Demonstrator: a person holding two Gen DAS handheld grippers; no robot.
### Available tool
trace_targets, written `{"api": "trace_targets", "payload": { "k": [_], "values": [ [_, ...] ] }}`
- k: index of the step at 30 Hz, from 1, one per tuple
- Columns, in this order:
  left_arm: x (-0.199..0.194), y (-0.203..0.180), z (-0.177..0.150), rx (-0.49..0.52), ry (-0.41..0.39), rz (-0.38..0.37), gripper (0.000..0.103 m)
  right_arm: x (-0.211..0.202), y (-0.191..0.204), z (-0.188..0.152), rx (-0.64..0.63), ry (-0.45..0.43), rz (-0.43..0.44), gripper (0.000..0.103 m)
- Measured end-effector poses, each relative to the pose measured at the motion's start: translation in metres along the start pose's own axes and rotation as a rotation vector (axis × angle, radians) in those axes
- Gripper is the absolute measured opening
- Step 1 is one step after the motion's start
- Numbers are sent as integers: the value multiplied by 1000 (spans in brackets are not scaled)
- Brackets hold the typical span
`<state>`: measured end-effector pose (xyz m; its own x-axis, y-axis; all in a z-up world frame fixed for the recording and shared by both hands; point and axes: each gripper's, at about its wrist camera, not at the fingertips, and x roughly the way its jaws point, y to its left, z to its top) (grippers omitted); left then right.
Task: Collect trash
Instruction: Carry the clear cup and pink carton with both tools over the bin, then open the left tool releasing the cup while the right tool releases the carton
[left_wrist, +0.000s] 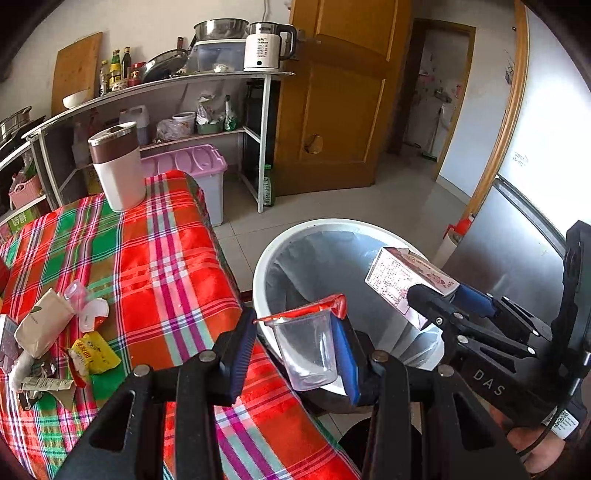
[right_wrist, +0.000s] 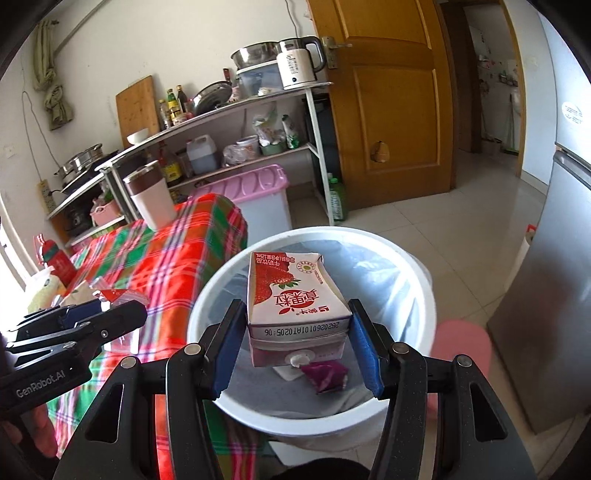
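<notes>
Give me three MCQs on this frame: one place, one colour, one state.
1. Where is the milk carton?
A. on the table
B. over the white bin
C. on the shelf

2. What colour is the peeled foil lid on the clear plastic cup?
A. red
B. blue
C. black

3. What state is the right claw in?
A. open and empty
B. shut on the milk carton
C. shut on a bottle

Key: B, the carton hangs above the bin's rim in the right wrist view; A, the foil edge shows red in the left claw; B, both pads press the carton's sides.
</notes>
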<state>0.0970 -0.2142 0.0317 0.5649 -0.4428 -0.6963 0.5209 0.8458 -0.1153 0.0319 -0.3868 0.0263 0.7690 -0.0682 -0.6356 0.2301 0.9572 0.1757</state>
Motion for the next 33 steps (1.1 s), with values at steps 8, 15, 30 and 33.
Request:
{"api": "trace_targets", "payload": {
  "k": [8,15,30,33],
  "values": [
    [23,-17,4,19,51,-24,43,16,-14,-3,-14,41,-42,56],
    [29,-21,3,12,66,-36,48,21,-18,-5,-26,69,-57,57],
    [10,-8,-2,-16,35,-23,65,6,-12,-7,-11,44,-50,57],
    [3,-2,-4,-22,26,-14,66,2,-6,-7,-14,36,-40,57]
  ]
}}
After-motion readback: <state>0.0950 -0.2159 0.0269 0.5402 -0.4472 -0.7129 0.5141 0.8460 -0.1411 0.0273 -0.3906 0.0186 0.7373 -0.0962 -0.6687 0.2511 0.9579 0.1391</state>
